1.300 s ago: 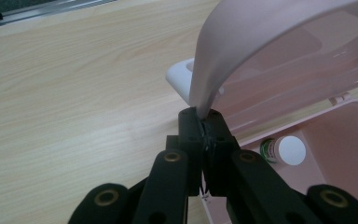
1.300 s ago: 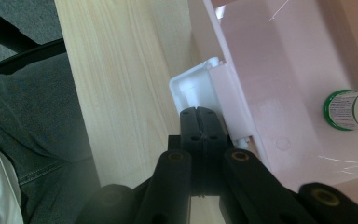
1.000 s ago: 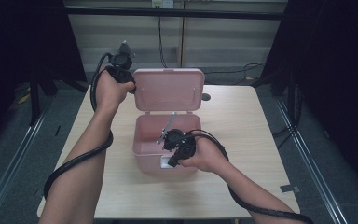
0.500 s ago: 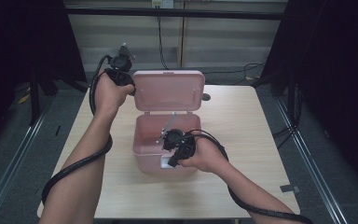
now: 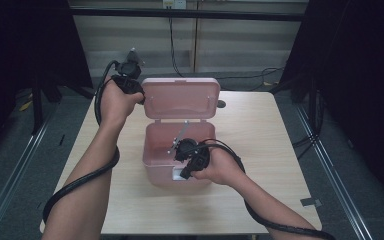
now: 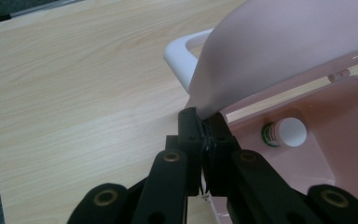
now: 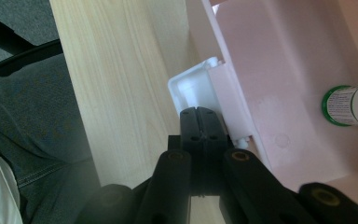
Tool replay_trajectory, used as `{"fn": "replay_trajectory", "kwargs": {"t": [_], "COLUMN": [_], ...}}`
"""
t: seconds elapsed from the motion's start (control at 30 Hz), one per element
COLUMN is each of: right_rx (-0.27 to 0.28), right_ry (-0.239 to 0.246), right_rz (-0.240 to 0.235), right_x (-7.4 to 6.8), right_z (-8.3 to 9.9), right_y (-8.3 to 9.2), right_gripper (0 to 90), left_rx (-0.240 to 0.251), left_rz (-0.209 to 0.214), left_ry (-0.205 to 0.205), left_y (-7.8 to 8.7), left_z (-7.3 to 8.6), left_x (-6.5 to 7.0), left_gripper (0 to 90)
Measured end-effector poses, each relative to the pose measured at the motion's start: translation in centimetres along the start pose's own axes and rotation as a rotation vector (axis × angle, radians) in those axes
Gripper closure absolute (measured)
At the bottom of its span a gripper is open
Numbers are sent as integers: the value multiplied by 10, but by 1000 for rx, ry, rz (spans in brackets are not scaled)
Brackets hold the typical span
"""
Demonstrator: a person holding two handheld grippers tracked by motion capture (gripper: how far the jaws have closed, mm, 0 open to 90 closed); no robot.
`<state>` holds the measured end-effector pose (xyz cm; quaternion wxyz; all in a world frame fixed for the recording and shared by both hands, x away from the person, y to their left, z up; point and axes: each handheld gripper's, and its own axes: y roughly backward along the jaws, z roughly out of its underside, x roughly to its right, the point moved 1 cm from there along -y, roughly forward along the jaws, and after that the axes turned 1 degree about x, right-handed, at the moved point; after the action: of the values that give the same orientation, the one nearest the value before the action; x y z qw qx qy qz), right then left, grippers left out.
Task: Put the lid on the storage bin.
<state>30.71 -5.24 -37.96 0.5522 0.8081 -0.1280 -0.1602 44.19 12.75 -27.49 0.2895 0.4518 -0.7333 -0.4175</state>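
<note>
A pink plastic box (image 5: 155, 172) stands on the wooden table (image 5: 265, 125) with its lid (image 5: 180, 97) raised upright at the back. My left gripper (image 5: 141, 98) is at the lid's upper left corner. In the left gripper view my left gripper (image 6: 204, 123) is shut on the lid (image 6: 284, 42) edge, beside a white handle (image 6: 182, 53). My right gripper (image 5: 184, 173) points down at the box's front rim. Its shut jaws (image 7: 204, 116) touch the white latch (image 7: 193, 88); nothing sits between them. A small white-capped bottle (image 6: 286, 132) with a green label lies inside the box (image 7: 279, 70).
Bare table surface lies left and right of the box. Black cables trail from both grippers along the person's forearms (image 5: 95, 170). Dark curtains and metal rails flank the table. A trouser leg (image 7: 32, 135) shows past the table's near edge.
</note>
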Motion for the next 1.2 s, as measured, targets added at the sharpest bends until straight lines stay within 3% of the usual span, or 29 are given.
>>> {"fn": "replay_trajectory", "kwargs": {"t": [0.33,0.6,0.9,1.2], "right_rx": [15,56,105,144], "right_ry": [-11,-62,-157,-231], "right_rz": [-8,0,67,83], "right_x": [1,9,34,55], "right_z": [5,20,40,47], "right_y": [4,28,59,70], "right_gripper": [900,900,900,900], "left_rx": [16,28,29,41], "left_rz": [3,-1,5,18], "left_ry": [-1,-7,-3,-22], "left_y": [1,1,5,7], "left_z": [3,7,14,23], "left_x": [0,1,4,5], "left_gripper": [875,874,870,864]}}
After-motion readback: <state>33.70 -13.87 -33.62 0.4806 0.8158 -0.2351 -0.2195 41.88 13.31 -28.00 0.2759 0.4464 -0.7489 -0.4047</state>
